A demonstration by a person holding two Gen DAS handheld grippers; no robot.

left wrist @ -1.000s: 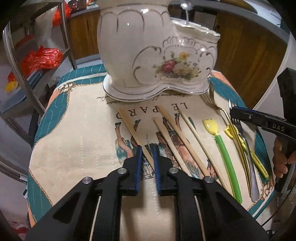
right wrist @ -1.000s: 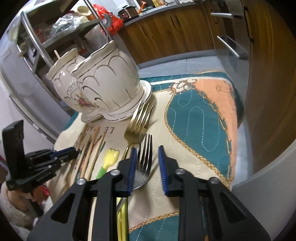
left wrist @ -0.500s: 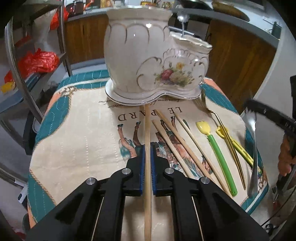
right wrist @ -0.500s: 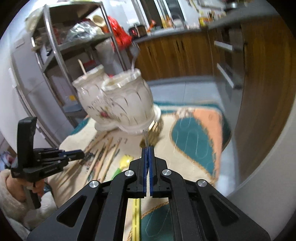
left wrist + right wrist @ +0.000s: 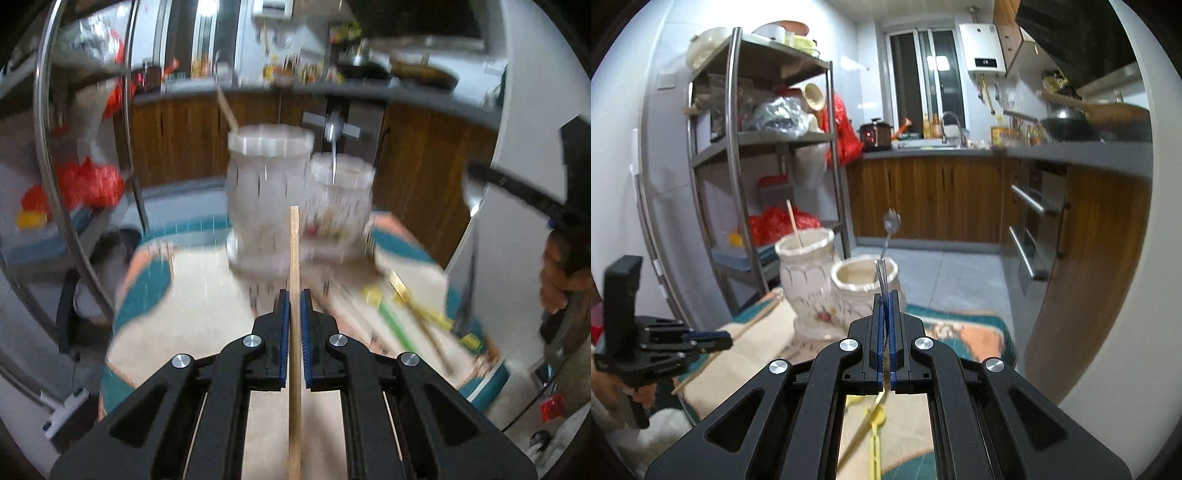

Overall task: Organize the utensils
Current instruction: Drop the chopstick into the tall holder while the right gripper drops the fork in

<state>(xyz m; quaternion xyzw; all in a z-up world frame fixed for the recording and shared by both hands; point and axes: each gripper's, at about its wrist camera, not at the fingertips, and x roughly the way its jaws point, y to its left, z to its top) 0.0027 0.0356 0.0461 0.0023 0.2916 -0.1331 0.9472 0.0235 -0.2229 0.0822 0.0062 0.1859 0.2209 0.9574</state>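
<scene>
My left gripper (image 5: 294,295) is shut on a wooden chopstick (image 5: 294,266) and holds it upright, lifted above the table. It points at the white ceramic two-part holder (image 5: 269,199), which is blurred. My right gripper (image 5: 885,295) is shut on a silver fork (image 5: 881,273) held edge-on, tines up, in front of the holder's shorter pot (image 5: 864,284). The taller pot (image 5: 807,266) holds one chopstick (image 5: 794,221); the shorter holds a metal utensil (image 5: 890,229). Several chopsticks, a green utensil (image 5: 395,325) and a gold one (image 5: 417,317) lie on the cloth.
The table has a cream and teal cloth (image 5: 184,302). A metal shelf rack (image 5: 731,147) with red bags stands to the left. Wooden cabinets (image 5: 923,199) and a counter run behind. The left gripper shows in the right wrist view (image 5: 701,338).
Both grippers have risen from the table with their utensils. The left one lifted the chopstick and the right one lifted the fork, and both views now look over the holder's rims.
</scene>
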